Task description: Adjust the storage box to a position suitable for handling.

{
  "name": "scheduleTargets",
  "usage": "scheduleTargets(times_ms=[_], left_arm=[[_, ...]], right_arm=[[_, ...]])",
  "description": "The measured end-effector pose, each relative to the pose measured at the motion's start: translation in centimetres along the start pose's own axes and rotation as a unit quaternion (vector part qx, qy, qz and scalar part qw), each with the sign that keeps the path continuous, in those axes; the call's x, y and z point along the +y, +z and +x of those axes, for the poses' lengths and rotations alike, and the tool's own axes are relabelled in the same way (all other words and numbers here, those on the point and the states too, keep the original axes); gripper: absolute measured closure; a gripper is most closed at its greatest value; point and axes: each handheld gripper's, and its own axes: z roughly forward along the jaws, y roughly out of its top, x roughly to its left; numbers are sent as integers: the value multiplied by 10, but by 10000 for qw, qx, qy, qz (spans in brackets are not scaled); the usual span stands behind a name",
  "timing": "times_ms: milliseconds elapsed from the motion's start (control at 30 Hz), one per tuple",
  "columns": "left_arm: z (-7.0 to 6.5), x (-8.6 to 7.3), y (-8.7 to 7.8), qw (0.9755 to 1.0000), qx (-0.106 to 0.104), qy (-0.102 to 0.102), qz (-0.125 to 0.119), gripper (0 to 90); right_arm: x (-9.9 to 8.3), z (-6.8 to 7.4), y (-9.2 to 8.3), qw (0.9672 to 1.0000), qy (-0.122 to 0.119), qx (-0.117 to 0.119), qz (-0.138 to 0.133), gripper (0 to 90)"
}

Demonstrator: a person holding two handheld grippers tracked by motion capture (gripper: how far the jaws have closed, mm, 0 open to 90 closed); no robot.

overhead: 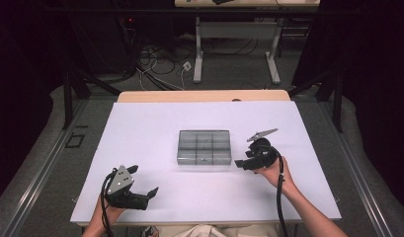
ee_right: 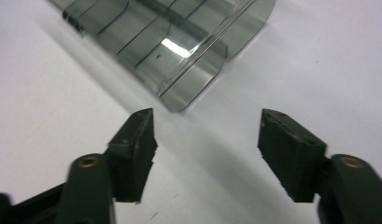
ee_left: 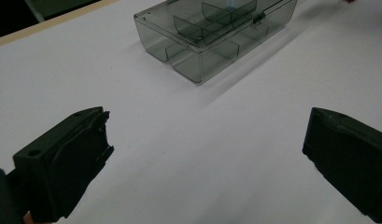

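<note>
High view: I see the smoky clear organiser box (overhead: 204,146) mid-table on the white table (overhead: 140,148), lid down, long side running left-right, compartments look empty. Right gripper (overhead: 243,163) just beside its right end, apart from it; left gripper (overhead: 142,181) near me, well apart.
Left gripper view: jaws spread wide, nothing between; box (ee_left: 216,35) ahead, corner toward me.
Right gripper view: jaws parted, nothing between; box (ee_right: 179,42) corner close ahead.
</note>
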Motion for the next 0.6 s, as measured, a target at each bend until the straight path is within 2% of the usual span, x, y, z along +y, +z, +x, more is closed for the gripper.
scheduleTargets(times_ms=[33,167,333,500,533,600], left_arm=[[0,1,0,10000,-29,8,10,0],[-1,3,4,10000,-41,56,51,0],[-1,2,5,10000,-39,30,60,0],[-1,2,2,10000,-55,50,47,0],[-1,2,2,10000,-60,47,46,0],[-2,2,3,10000,-53,64,45,0]], right_arm=[[-1,1,-1,10000,41,50,-6,302],[-6,2,-1,9996,-40,269,-78,191],[-10,4,1,9994,46,348,-2,151],[-10,5,1,9990,63,441,-92,99],[-11,6,3,9986,30,481,-225,94],[-11,8,2,9987,12,481,-140,70]])
